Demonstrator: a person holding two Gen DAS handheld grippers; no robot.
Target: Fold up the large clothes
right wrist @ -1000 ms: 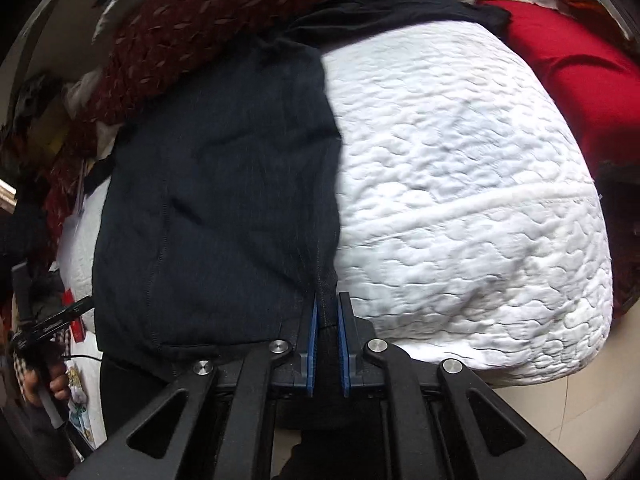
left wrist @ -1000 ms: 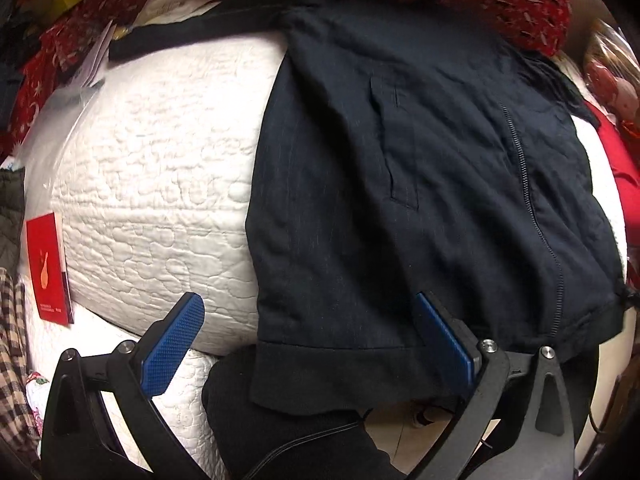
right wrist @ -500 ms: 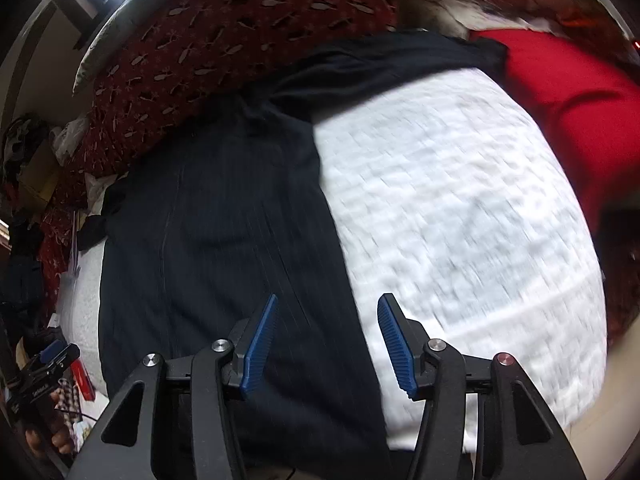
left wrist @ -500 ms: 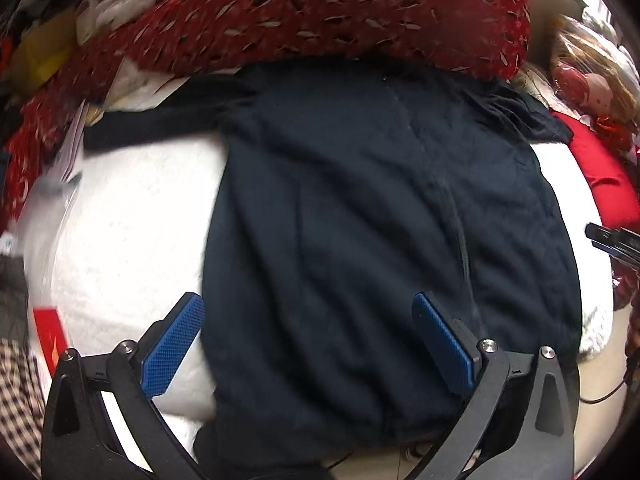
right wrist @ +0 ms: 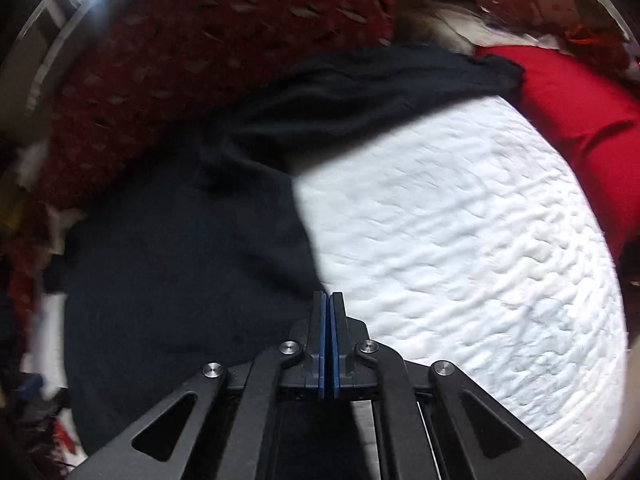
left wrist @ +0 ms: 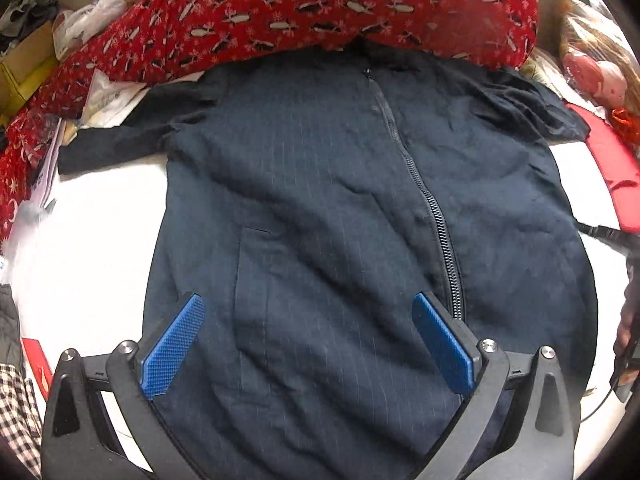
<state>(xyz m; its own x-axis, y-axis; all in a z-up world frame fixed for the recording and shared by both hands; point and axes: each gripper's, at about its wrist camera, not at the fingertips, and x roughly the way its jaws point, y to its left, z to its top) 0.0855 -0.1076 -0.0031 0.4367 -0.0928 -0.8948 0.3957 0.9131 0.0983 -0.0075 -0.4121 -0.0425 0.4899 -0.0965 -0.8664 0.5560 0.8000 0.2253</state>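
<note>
A dark navy zip-up jacket (left wrist: 320, 208) lies spread front-up on a white quilted mattress (right wrist: 460, 240), its zipper (left wrist: 420, 184) running down the middle and both sleeves out to the sides. My left gripper (left wrist: 308, 344) hovers open over the jacket's lower front, blue pads (left wrist: 172, 344) wide apart with nothing between them. My right gripper (right wrist: 328, 308) sits at the jacket's (right wrist: 180, 272) right side edge. Its jaws are closing fully, the pads meeting with no cloth seen between them.
A red patterned blanket (left wrist: 340, 4) is heaped along the far edge. A plain red cushion (right wrist: 580, 96) lies at the right. Papers and bags (left wrist: 108, 92) clutter the far left. A checked cloth (left wrist: 16, 400) sits at the near left.
The right gripper let go of the jacket's hem, opened, then shut with nothing in it, and moved toward the sleeve side. The left gripper swung over the jacket's middle, staying open.
</note>
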